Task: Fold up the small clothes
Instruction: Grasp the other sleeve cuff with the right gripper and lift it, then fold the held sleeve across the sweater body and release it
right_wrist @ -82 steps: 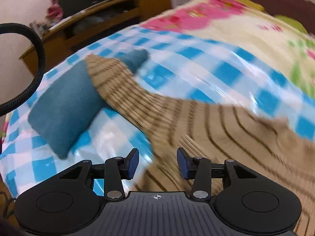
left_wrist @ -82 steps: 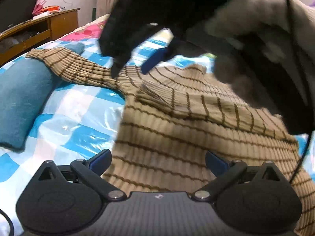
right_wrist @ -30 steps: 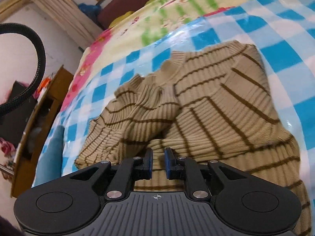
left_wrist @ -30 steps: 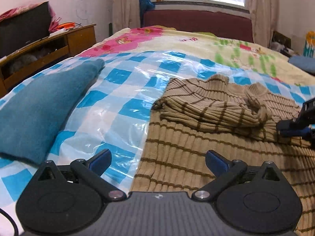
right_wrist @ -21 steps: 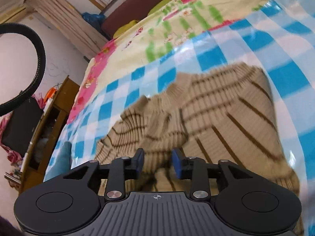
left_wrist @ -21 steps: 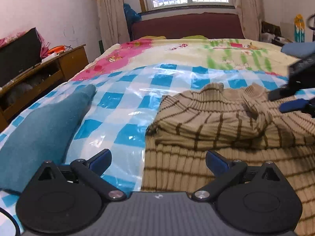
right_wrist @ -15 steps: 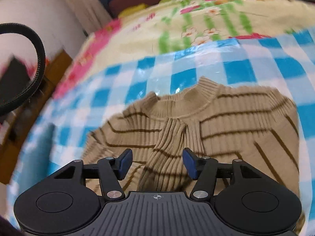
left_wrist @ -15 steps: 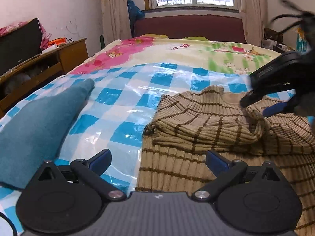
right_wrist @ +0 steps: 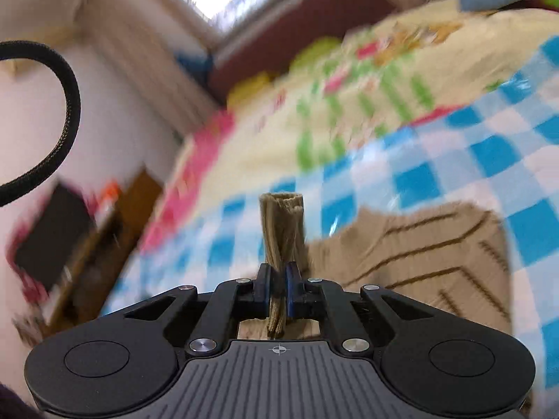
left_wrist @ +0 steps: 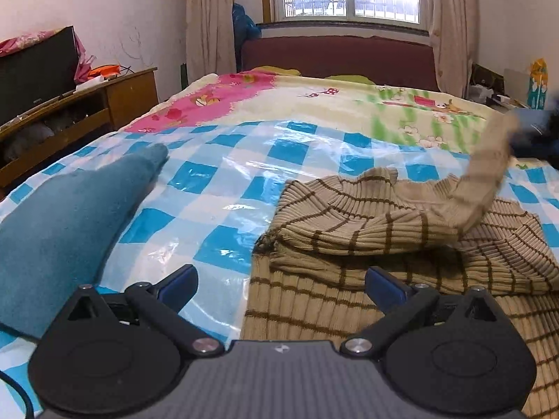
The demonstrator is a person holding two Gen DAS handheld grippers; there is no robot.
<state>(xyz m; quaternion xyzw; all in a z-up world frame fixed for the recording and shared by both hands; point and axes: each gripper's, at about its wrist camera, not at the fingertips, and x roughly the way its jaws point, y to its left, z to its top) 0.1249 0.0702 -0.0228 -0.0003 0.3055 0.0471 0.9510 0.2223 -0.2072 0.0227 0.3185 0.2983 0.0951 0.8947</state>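
Left view: my left gripper [left_wrist: 281,288] hangs with jaws wide, empty, over the sweater [left_wrist: 401,244] on the bed [left_wrist: 216,188]. One sleeve [left_wrist: 485,178] lifts off it; hem near me, collar toward the window. Right view: my right gripper [right_wrist: 278,291] pinches the cuff. I'd say half folded; body fold remains.

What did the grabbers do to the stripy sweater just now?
The right gripper, open half a second ago, shut on the sleeve and is lifting it up off the sweater. The left gripper stayed open, holding nothing. The blue cloth and the rest of the sweater lie where they were.
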